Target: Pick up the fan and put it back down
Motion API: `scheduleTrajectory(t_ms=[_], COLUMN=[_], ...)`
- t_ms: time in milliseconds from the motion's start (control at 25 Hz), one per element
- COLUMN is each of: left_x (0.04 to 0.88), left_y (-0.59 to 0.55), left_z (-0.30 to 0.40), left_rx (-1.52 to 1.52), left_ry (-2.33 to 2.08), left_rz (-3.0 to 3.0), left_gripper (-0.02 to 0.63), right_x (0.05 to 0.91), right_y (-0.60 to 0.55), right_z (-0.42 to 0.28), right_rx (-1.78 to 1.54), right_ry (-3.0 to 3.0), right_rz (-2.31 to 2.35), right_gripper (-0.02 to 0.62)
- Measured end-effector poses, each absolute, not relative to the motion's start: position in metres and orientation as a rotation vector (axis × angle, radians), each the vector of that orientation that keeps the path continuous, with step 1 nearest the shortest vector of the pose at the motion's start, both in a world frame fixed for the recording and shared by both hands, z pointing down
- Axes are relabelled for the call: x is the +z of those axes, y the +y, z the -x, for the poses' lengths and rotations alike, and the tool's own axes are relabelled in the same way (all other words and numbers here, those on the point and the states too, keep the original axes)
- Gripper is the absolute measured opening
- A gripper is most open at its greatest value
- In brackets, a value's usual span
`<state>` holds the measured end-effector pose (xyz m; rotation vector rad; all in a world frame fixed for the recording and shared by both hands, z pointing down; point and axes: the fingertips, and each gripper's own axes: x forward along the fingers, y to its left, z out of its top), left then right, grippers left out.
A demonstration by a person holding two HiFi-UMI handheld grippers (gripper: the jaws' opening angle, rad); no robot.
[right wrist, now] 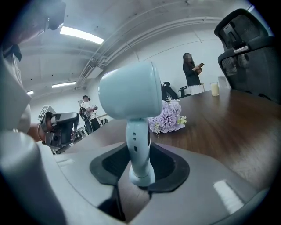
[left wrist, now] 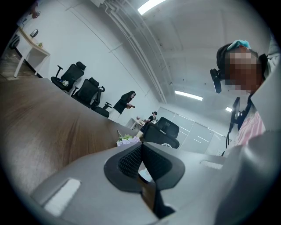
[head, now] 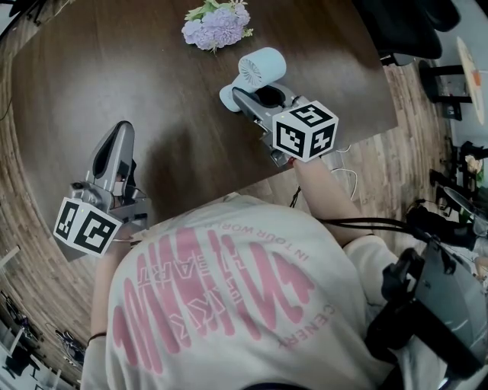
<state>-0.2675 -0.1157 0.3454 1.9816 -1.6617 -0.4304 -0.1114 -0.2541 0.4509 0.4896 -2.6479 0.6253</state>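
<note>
Gripping handheld fan (head: 259, 70) low on its stem with right gripper (right wrist: 139, 172) fingers, at 1 o'clock over table (head: 114, 68) | holding left gripper (left wrist: 141, 160) at 8 o'clock, fingers closed on nothing | risk: top-heavy head swinging in low grip; tipping at set-down toward bouquet (head: 217, 23) at its 11 o'clock

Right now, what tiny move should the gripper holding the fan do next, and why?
Probably tip the fan upright and ease it down onto the table. The right gripper is shut on its stem, and in the head view the fan looks tilted, so letting go now might topple it.
</note>
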Motion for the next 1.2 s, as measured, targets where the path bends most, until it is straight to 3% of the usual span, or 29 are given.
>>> scheduleTrajectory(t_ms=[1200], left_x=[0.349], left_y=[-0.123], left_z=[0.258], left_rx=[-0.427], left_ry=[-1.647], left_rz=[-1.979], left_gripper=[0.018], right_x=[0.46], right_y=[-0.238], right_z=[0.118], right_rx=[0.382], right_ry=[-2.625], right_rz=[-0.425], right_gripper=[0.152])
